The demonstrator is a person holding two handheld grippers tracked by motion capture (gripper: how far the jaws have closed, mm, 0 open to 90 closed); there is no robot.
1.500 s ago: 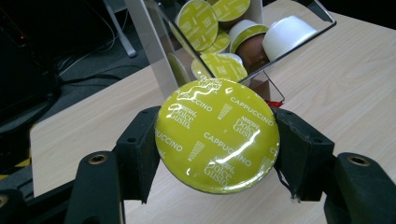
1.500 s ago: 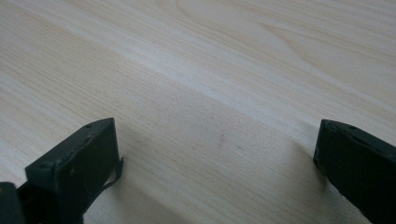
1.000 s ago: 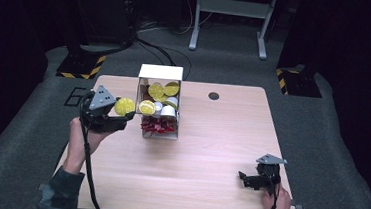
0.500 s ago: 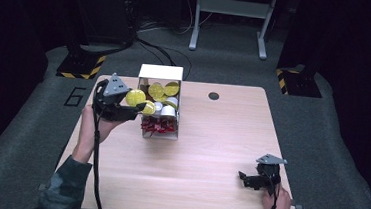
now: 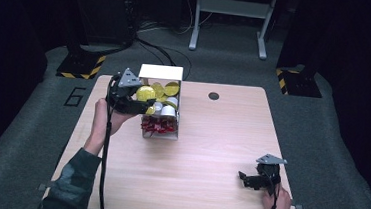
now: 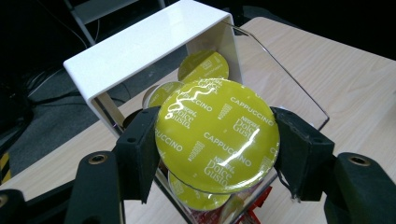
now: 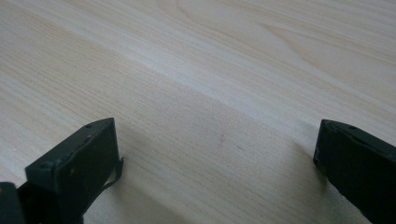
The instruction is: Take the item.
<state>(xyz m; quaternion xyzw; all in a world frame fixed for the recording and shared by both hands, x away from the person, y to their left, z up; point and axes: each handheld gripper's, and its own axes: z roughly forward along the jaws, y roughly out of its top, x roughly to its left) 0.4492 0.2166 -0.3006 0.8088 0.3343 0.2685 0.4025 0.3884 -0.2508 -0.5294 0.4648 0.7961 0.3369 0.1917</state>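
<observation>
Cappuccino capsule [image 6: 217,135] pinched over the box rim

Left gripper [image 5: 141,101] clamps it above the crowded clear box [image 6: 140,44]; right gripper [image 5: 248,179] rests spread on bare tabletop [image 5: 221,137].

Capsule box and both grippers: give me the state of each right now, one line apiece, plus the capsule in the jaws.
Left gripper: shut on the yellow-green capsule, held over the box.
Yellow-green capsule: clamped by its rim between both jaws, foil lid facing the camera.
Capsule box: open on top, nearly full of capsules.
Right gripper: open, nothing between the jaws, low over the bare table.
</observation>
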